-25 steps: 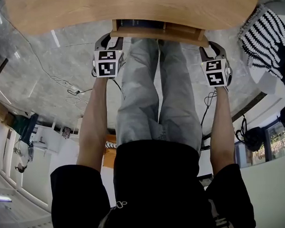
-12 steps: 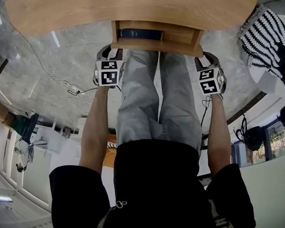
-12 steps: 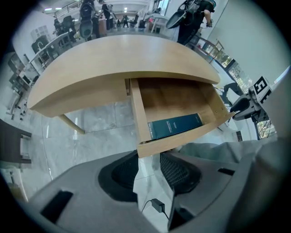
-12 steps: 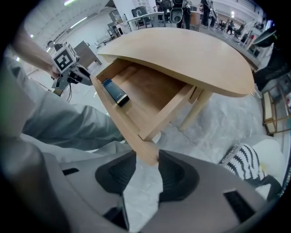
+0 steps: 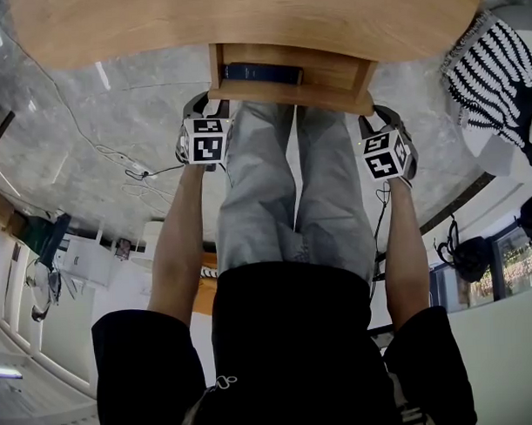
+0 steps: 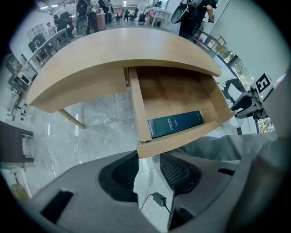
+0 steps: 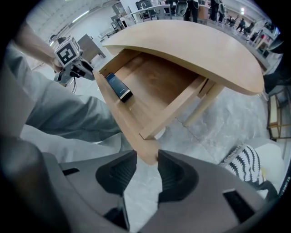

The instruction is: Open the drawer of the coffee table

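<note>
The coffee table (image 5: 242, 21) has a curved light-wood top. Its drawer (image 5: 288, 89) stands pulled partly out, with a dark blue book (image 5: 263, 73) lying inside. My left gripper (image 5: 212, 103) grips the left end of the drawer front (image 6: 182, 139), which sits between its pads. My right gripper (image 5: 367, 117) is shut on the right end of the drawer front (image 7: 122, 123); its jaws have just been closing and the corner of the panel fills the gap between them. The book (image 6: 175, 124) lies against the inside of the front panel.
The person's legs in grey trousers (image 5: 291, 189) are right below the drawer. A black-and-white striped item (image 5: 492, 69) lies on the marble floor to the right. A cable (image 5: 129, 164) trails across the floor on the left. A table leg (image 7: 204, 102) stands beside the drawer.
The drawer has slid further out from under the top, showing more of the book. Both grippers have come toward the person with it.
</note>
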Tool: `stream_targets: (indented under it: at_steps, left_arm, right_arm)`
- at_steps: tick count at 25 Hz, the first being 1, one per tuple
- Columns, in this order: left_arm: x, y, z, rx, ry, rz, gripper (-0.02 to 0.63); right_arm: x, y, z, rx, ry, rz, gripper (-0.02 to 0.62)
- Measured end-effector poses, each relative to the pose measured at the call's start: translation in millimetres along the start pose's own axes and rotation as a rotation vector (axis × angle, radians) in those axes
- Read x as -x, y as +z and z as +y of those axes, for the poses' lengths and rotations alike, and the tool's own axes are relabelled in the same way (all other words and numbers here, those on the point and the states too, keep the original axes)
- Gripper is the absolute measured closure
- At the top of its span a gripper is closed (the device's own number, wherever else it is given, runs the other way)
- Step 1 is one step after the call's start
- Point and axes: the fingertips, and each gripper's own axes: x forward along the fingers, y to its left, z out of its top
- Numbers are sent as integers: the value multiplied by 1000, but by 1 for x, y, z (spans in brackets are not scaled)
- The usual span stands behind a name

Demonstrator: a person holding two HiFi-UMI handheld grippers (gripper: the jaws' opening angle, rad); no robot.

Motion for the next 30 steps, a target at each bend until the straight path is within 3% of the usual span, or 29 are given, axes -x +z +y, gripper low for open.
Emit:
stream_targets:
  at_steps: [15, 20, 23, 28, 30]
  left_arm:
    - [-27, -14, 3, -45, -18, 112, 468]
    - [-28, -14, 4, -36, -25, 110, 466]
    - [-29, -15, 3, 10, -34, 124, 466]
    - [-22, -18, 1, 177, -48, 142, 473]
    - [-16, -16, 1, 208, -51, 139, 483]
  right_arm:
    - [-32, -8, 3, 49, 36, 113, 456]
    - [-34, -7, 3, 31, 42, 112, 448]
    - [-34, -7, 3, -10, 19, 114, 442]
    - [-29, -9, 4, -79, -12, 119, 442]
    - [-25, -9, 4, -126, -13, 113, 442]
